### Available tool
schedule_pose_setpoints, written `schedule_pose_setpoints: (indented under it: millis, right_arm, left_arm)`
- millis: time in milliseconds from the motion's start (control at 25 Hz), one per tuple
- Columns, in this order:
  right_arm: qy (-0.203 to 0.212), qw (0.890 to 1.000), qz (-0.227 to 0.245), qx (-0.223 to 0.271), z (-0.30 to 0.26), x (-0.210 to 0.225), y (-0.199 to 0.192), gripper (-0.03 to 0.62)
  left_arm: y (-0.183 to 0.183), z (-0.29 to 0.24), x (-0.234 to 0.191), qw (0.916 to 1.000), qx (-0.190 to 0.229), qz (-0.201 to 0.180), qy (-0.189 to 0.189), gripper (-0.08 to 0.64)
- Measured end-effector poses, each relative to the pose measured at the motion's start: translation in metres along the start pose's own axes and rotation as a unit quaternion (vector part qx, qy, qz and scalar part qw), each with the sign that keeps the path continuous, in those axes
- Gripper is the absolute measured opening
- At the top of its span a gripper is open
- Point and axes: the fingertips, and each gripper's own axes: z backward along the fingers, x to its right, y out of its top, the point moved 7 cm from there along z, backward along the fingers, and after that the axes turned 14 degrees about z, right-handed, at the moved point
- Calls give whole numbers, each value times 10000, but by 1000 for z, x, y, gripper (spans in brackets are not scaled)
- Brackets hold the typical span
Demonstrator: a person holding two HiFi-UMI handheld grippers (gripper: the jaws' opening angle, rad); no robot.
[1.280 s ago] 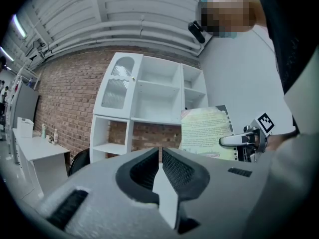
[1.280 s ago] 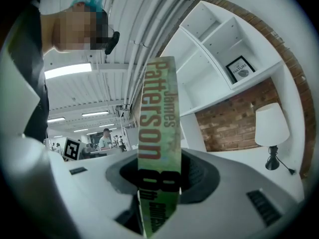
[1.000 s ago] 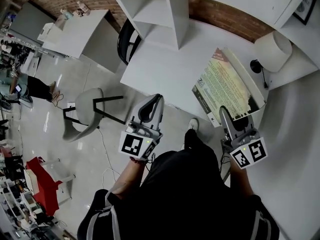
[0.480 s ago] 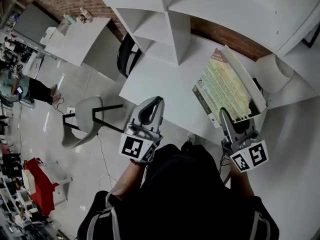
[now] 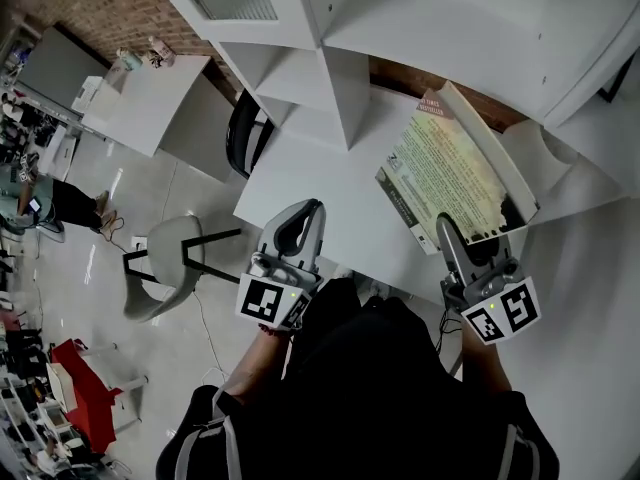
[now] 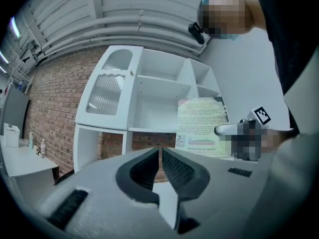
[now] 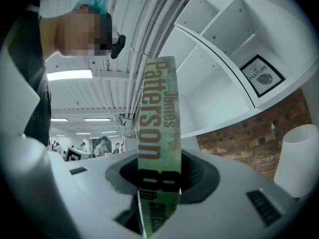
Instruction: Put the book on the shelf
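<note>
Green-and-cream paperback book [image 5: 440,173] clamped at its lower end in my right gripper [image 5: 452,233], I hold it above the white table [image 5: 310,168] before the white wooden shelf unit [image 5: 335,88], shelving yet to come, my left gripper [image 5: 303,218] empty, jaws together.

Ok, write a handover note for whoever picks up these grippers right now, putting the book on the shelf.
Right gripper: shut on the book at its lower end.
Left gripper: shut, empty.
Book: held up over the white table, in front of the shelf, in no compartment.
Done: book in grip.
Left: set it in a shelf compartment, release.
</note>
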Motion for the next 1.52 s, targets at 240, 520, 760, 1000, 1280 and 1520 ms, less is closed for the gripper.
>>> schedule_pose_setpoints:
  millis: [240, 520, 760, 1000, 1280, 1520]
  right_arm:
    - [-214, 9996, 134, 108, -23, 9, 28, 163]
    - [-434, 9980, 199, 418, -24, 4, 43, 163]
    - [-571, 9966, 366, 470, -35, 9, 49, 163]
    - [-695, 9949, 571, 461, -78, 35, 99, 163]
    - [-857, 9896, 972, 628, -94, 36, 114, 163]
    - [-1099, 9862, 1118, 528, -94, 37, 111, 163]
  left_arm:
    - [28, -28, -19, 9996, 21, -104, -264, 35]
    - [36, -22, -28, 9995, 125, -196, -202, 35]
    - [40, -28, -44, 9989, 228, -345, -215, 35]
    - [91, -67, -58, 9993, 75, -341, -130, 35]
    - [93, -73, -64, 9982, 150, -548, -196, 35]
    - [81, -67, -64, 9964, 141, -790, -267, 35]
